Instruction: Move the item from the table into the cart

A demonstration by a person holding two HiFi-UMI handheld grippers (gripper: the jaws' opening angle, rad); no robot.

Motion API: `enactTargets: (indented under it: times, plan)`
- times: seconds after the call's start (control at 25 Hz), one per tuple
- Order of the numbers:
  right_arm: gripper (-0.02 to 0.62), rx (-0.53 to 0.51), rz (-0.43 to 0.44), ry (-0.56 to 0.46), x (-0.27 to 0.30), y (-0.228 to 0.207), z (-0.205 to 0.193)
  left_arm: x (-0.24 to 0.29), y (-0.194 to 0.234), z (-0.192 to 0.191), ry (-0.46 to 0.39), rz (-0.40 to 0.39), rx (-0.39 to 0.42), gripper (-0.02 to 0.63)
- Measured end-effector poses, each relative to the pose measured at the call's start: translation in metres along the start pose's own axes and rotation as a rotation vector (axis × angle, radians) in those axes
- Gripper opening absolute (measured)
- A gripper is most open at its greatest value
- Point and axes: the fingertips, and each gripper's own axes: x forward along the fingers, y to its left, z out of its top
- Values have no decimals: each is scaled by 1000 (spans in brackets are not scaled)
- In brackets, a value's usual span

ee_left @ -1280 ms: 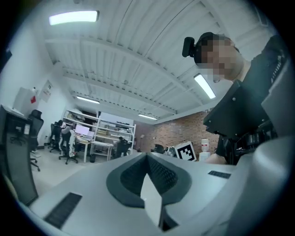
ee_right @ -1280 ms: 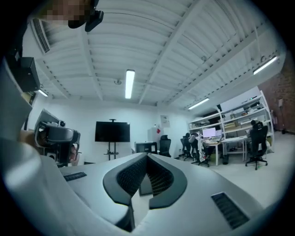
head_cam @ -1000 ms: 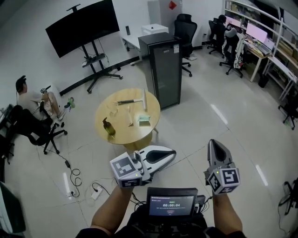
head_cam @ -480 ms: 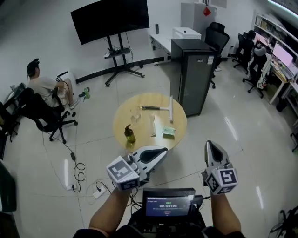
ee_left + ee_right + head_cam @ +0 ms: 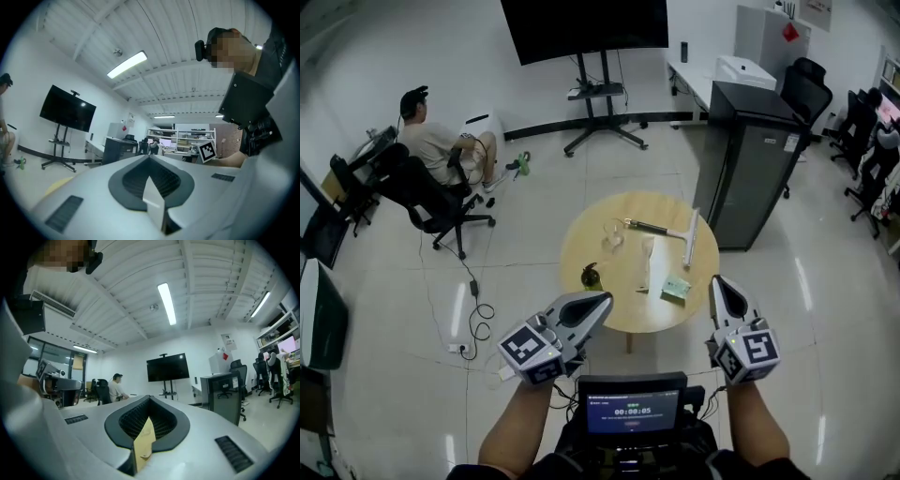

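Note:
A round wooden table stands ahead of me in the head view. On it are a dark bottle, a clear glass, a long-handled tool with a white bar, a pale strip and a green packet. My left gripper is shut and empty, its tip by the table's near left edge, just below the bottle. My right gripper is shut and empty at the near right edge, beside the packet. Shut jaws show in both gripper views, pointing level across the room. No cart shows.
A tall black cabinet stands right of the table. A large screen on a wheeled stand is at the back. A person sits on an office chair at the left. Cables and a power strip lie on the floor.
The table has come much closer and slid rightward and down in the head view. Both gripper tips now reach its near edge. Both jaws stayed shut.

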Motion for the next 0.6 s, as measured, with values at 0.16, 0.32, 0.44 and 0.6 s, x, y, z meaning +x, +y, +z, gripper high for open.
enactTargets:
  times: [0.16, 0.32, 0.44, 0.6]
  plan:
    - [-14, 26, 89, 37, 62, 11, -14, -11, 64, 1, -4, 132, -66, -14]
    - [-12, 18, 148, 47, 125, 34, -23, -29, 135, -3, 15, 204, -47, -14]
    - [64, -1, 192, 63, 171, 61, -42, -43, 189, -17, 48, 244, -48, -9]
    - [152, 5, 302, 107, 231, 131, -80, -78, 263, -38, 72, 299, -133, 71]
